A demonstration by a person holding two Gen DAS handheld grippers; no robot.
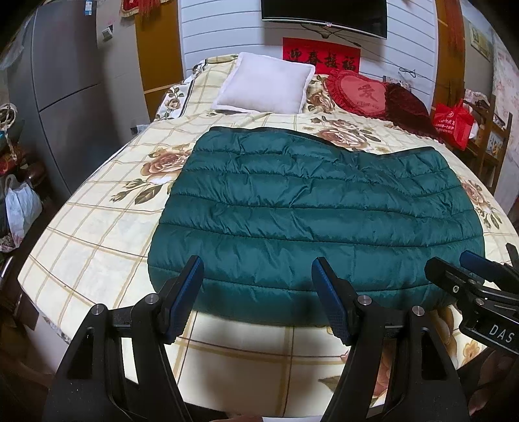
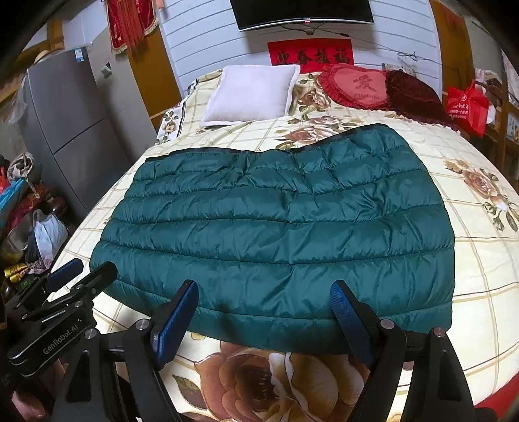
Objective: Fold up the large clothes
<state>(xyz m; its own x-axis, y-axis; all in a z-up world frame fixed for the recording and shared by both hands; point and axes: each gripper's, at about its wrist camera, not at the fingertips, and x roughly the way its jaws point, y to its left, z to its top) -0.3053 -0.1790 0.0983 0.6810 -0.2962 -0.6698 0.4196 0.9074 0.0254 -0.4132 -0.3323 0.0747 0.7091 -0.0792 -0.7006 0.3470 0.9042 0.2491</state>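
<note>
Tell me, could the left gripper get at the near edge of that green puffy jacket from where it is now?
Probably yes. The left gripper hangs open just in front of the green jacket's near edge, with only bare bedspread between. The right gripper sits off to the side, not in its way.

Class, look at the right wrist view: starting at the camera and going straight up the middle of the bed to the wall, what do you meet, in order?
Open right gripper → green quilted jacket → flowered bedspread → white pillow → red banner → television.
</note>
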